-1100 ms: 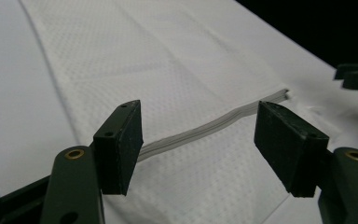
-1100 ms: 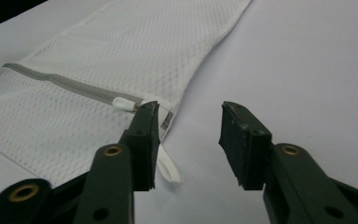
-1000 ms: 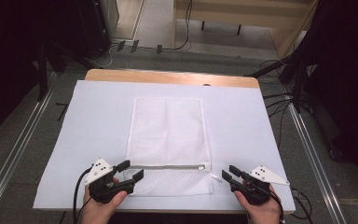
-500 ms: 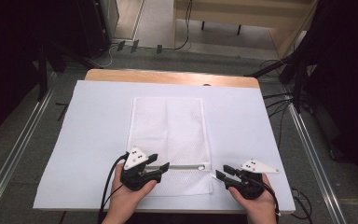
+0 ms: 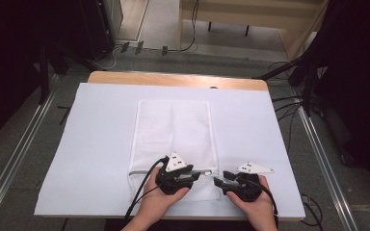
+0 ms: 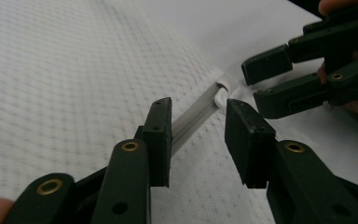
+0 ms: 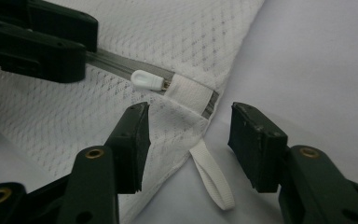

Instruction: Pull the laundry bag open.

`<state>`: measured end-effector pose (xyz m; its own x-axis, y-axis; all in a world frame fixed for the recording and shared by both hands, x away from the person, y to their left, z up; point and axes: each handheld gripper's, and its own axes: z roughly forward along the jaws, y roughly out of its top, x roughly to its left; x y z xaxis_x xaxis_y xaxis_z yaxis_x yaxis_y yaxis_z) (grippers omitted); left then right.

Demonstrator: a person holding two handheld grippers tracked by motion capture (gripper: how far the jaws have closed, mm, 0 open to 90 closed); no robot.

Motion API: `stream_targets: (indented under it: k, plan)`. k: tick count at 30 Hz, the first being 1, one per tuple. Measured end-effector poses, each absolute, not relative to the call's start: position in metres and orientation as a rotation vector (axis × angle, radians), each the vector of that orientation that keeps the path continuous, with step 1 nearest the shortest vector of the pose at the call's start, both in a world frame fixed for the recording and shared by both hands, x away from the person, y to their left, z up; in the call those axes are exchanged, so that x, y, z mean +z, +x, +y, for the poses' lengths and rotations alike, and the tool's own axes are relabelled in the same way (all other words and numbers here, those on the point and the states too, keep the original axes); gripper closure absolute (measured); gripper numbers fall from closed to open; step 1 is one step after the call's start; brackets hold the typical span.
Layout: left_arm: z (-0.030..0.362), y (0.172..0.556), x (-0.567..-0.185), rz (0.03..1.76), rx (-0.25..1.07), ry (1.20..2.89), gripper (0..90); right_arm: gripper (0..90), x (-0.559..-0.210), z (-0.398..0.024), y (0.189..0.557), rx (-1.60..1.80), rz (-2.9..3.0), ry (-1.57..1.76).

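A white mesh laundry bag (image 5: 173, 134) lies flat on the white sheet, with its grey zipper (image 5: 144, 171) running across the near end. The white zipper pull (image 7: 147, 80) sits at the zipper's right end, by the bag's corner. My left gripper (image 5: 197, 174) hovers over the zipper, open, jaws pointing right; in the left gripper view the zipper (image 6: 191, 119) runs between the jaws toward the pull (image 6: 221, 93). My right gripper (image 5: 219, 180) is open at the bag's right corner and points left, its jaws either side of the corner's fabric loop (image 7: 212, 177).
A white sheet (image 5: 91, 144) covers most of the wooden table (image 5: 173, 79). The two grippers face each other a few centimetres apart. Cables trail from both grippers toward the near edge. Floor rails and dark equipment stand around the table.
My left gripper has travelled right from the bag's left edge along the zipper to near the pull. The right gripper has shifted slightly left toward the corner.
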<state>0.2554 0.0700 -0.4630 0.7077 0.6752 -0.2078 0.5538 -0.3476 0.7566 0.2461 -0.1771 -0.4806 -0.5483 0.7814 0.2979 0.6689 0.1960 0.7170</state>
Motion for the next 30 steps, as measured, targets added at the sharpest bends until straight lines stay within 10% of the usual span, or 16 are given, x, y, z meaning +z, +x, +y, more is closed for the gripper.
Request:
stream_targets:
  k: [10,21,30]
  plan:
    - [0.067,0.259,-0.475,0.995,0.158,2.077,71.3,40.7,-0.486,-0.157,0.24,1.203,2.317,1.284]
    - [0.066,0.258,-0.475,0.969,0.158,2.076,68.2,84.4,-0.486,-0.142,0.228,1.132,2.224,1.248]
    - [0.069,0.255,-0.465,0.919,0.122,1.983,67.1,87.2,-0.478,-0.138,0.219,1.139,2.162,1.132]
